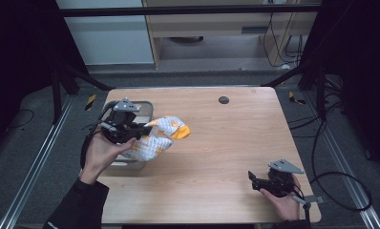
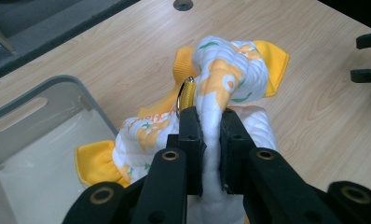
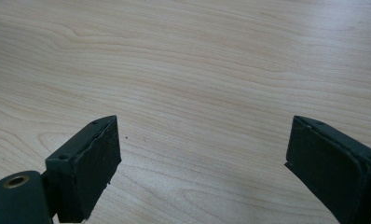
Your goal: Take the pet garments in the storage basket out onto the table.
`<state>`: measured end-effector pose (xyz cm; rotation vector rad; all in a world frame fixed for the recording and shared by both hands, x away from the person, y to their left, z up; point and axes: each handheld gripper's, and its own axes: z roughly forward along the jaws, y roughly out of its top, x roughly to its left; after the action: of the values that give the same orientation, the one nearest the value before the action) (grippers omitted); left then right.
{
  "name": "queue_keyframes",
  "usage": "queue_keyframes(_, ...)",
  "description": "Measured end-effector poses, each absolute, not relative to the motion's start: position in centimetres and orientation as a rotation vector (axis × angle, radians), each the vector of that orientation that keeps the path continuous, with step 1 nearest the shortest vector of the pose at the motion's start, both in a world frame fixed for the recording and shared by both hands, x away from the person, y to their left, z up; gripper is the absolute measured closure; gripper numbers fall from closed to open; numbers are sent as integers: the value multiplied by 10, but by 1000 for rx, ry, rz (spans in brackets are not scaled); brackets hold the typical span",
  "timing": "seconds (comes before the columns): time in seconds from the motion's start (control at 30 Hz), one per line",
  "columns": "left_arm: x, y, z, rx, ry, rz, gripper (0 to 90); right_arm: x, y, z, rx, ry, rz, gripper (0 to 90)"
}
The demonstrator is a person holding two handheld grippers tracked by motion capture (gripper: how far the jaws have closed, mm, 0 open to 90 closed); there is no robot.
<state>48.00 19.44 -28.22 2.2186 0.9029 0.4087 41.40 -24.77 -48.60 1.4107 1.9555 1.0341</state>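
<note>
Your left gripper (image 2: 207, 135) clamps the quilted white-and-yellow cloth bib (image 2: 221, 79) beside the grey plastic bin (image 1: 141, 109) at the table's left edge (right gripper (image 3: 200, 163) gapes empty), so dropping it in remains.

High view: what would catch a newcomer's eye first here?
The white-and-orange quilted cloth, pinched in the left gripper above the table's left side, next to the grey bin. Then the right gripper, resting near the front right corner with its jaws wide apart over bare wood.

A white quilted cloth (image 2: 230, 79) with orange print and yellow edging; grey bin (image 2: 44, 107); pale wood table (image 3: 183, 60).
</note>
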Motion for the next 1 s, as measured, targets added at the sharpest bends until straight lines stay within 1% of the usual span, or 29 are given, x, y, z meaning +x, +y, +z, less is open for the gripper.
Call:
queue_keyframes(0.37,481,171,-297,2259,861,355,815,414,-249,-486,1412,1942,1034,95)
queue_keyframes(1.0,482,145,-314,2314,787,297,814,413,-249,-485,1413,1938,1032,95)
